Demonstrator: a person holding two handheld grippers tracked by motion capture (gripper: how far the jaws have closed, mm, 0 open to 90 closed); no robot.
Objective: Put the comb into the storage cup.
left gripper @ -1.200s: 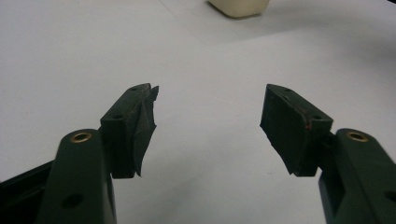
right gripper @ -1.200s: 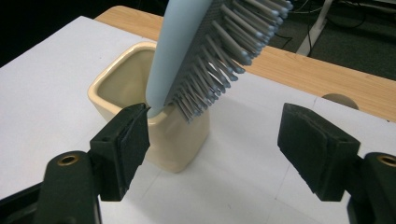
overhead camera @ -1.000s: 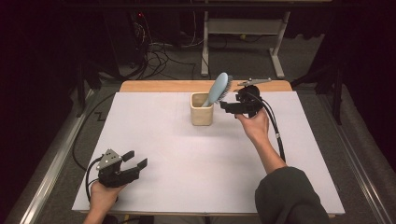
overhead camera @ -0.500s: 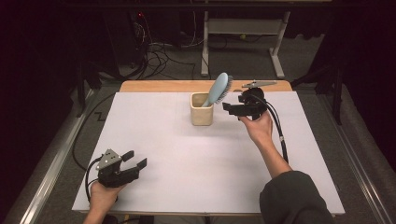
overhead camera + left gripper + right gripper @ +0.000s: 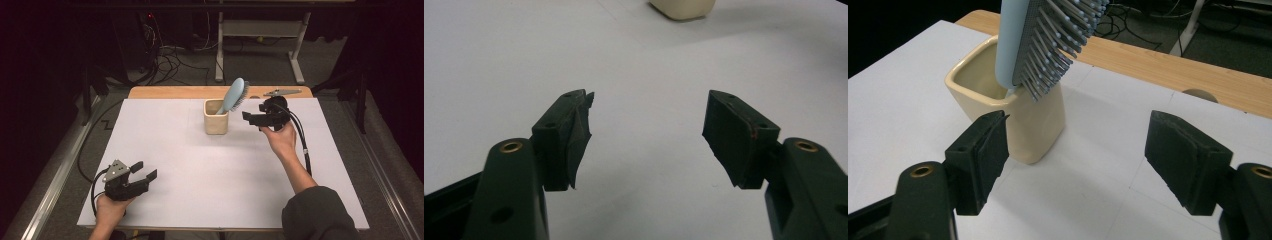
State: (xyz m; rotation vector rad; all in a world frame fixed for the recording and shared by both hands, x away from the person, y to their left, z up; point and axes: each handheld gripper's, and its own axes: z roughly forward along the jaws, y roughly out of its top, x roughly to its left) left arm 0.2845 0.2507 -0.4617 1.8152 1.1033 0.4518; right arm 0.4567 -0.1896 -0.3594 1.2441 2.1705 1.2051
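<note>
Hairbrush (image 5: pixel 234 95): pale blue, standing handle-down in the cup, head leaning out over the rim toward the right gripper; bristles face that gripper.
Table (image 5: pixel 200 165): white sheet, largest item; both grippers work over it, the left near its front corner.
Cup (image 5: pixel 216 117): cream, square-sided, upright; just ahead of the right gripper's jaws and slightly to their left in the right gripper view (image 5: pixel 1018 115); well apart from the left gripper, far ahead of it (image 5: pixel 681 7).
Right gripper (image 5: pixel 254 119): held level, pointing at the cup, jaws wide, nothing between them; not touching cup or brush.
Left gripper (image 5: pixel 142 171): low over the sheet, jaws wide and empty.
Risk, tipping: judged likely if the near jaw strikes the cup wall on approach; the leaning brush makes the cup top-heavy toward the gripper.
Risk, poor hold: closing on the bristles (image 5: pixel 1058 45) rather than the back or handle could let the brush twist or slip.
Risk, drag: lifting the brush at an angle may catch the rim and pull the cup along.
</note>
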